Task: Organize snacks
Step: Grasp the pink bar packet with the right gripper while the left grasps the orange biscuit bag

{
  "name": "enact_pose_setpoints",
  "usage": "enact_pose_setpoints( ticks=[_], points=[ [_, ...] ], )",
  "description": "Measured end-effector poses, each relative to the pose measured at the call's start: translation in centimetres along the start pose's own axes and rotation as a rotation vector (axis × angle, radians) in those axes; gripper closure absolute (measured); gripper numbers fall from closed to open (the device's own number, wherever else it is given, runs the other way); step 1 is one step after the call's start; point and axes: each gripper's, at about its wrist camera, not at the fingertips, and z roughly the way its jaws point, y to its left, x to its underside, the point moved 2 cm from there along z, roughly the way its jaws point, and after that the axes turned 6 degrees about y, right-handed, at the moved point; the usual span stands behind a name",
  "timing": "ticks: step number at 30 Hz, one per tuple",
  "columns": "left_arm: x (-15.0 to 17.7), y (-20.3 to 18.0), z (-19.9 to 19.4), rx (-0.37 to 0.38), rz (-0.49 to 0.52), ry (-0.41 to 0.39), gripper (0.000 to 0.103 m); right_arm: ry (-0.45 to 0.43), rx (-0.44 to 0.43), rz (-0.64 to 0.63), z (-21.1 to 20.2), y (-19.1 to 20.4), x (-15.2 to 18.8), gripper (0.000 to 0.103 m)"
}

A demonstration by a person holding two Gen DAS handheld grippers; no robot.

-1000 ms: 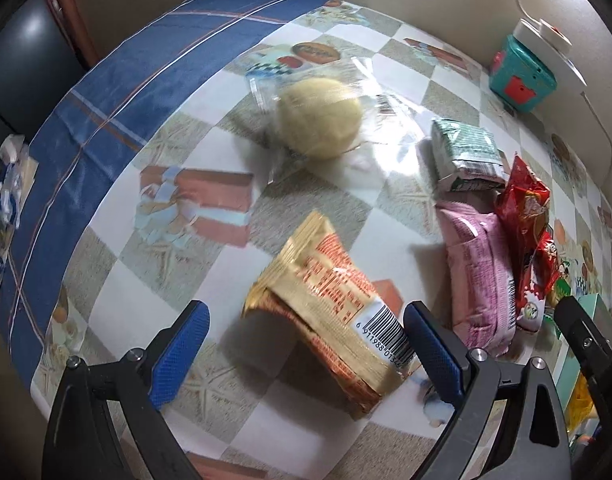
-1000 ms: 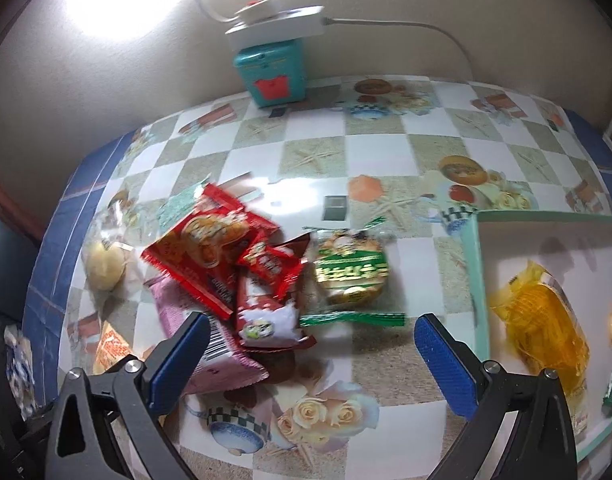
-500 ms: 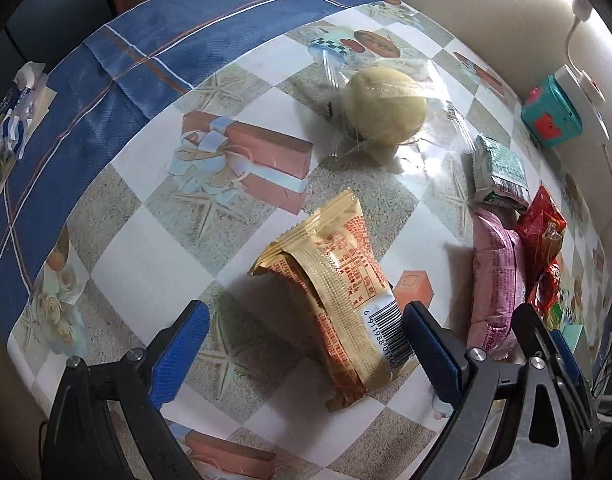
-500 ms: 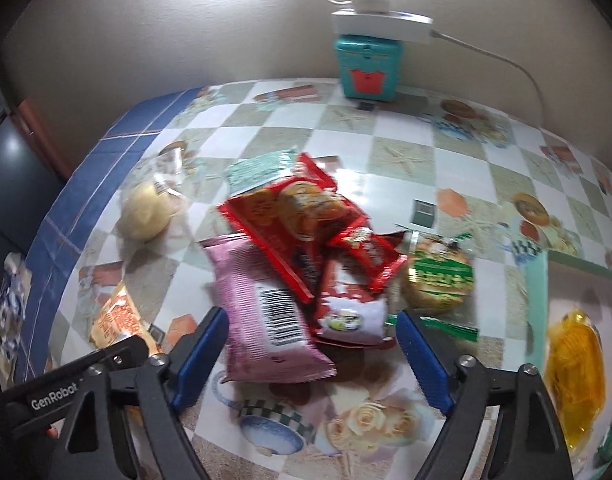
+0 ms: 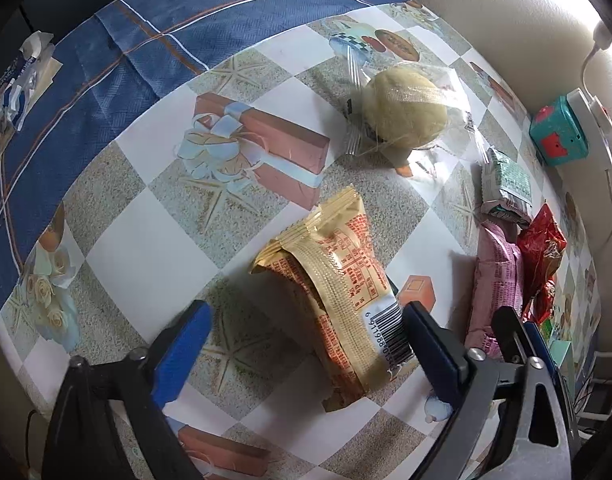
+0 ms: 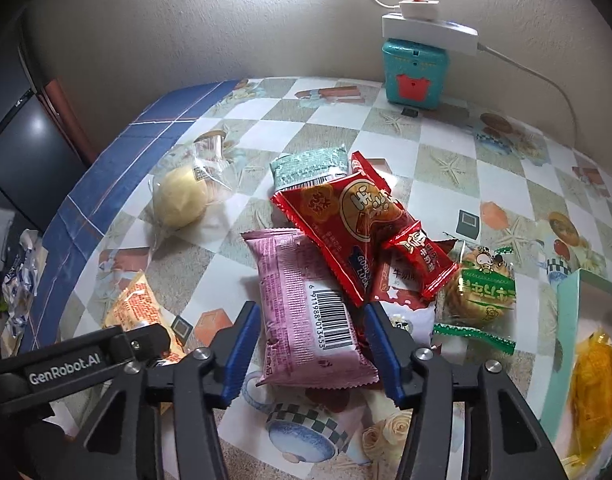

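- Left tongs (image 5: 303,330): jaws spread wide, one blue pad on each side of the tan-and-orange snack packet (image 5: 338,294); the right pad sits just beside the barcode end, the left pad stands well apart from the packet; nothing is gripped, and the packet lies flat on the desk (image 5: 145,236).
- Right tongs (image 6: 312,342): jaws part open, straddling the near end of the pink wafer packet (image 6: 306,304); both pads sit close beside its edges, though whether they touch it I cannot tell; the packet rests on the desk.
- In the right wrist view the snack heap sits at centre: the big red packet (image 6: 346,216) overlaps the pink one at its 1 o'clock; a small red packet (image 6: 420,258) lies on top towards 3 o'clock; a grey-green packet (image 6: 308,166) pokes out at the heap's 12 o'clock.
- A round biscuit in a green-printed wrapper (image 6: 484,290) lies at 3 o'clock of the heap, just beside the rim of the pale green tray (image 6: 568,320); a yellow-wrapped snack (image 6: 594,384) lies inside the tray.
- A pale round bun in clear wrap (image 6: 181,196) lies apart at 9 o'clock of the heap; in the left wrist view it sits at 12 o'clock of the tan packet.
- A teal box (image 6: 414,74) stands against the wall at 12 o'clock, with a white power strip (image 6: 428,32) on top.
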Motion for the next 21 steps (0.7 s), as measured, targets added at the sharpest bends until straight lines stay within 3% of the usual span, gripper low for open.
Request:
enact_pose_setpoints(
  ticks=[6, 9, 17, 21],
  points=[
    [0.0, -0.9, -0.3, 0.038, 0.017, -0.003, 0.039, 0.027, -0.022, -0.022, 0.6, 0.5, 0.2, 0.050],
    [-0.1, -0.8, -0.4, 0.035, 0.012, -0.011, 0.044, 0.033, -0.025, -0.041, 0.6, 0.8, 0.3, 0.052],
    [-0.7, 1.1, -1.1, 0.028, -0.053, -0.031, 0.045, 0.061, -0.010, -0.033, 1.5, 0.7, 0.8, 0.053],
    [-0.5, 0.8, -1.3, 0.035, -0.052, -0.036, 0.049, 0.060, -0.008, -0.033, 1.5, 0.7, 1.0, 0.058]
  ],
)
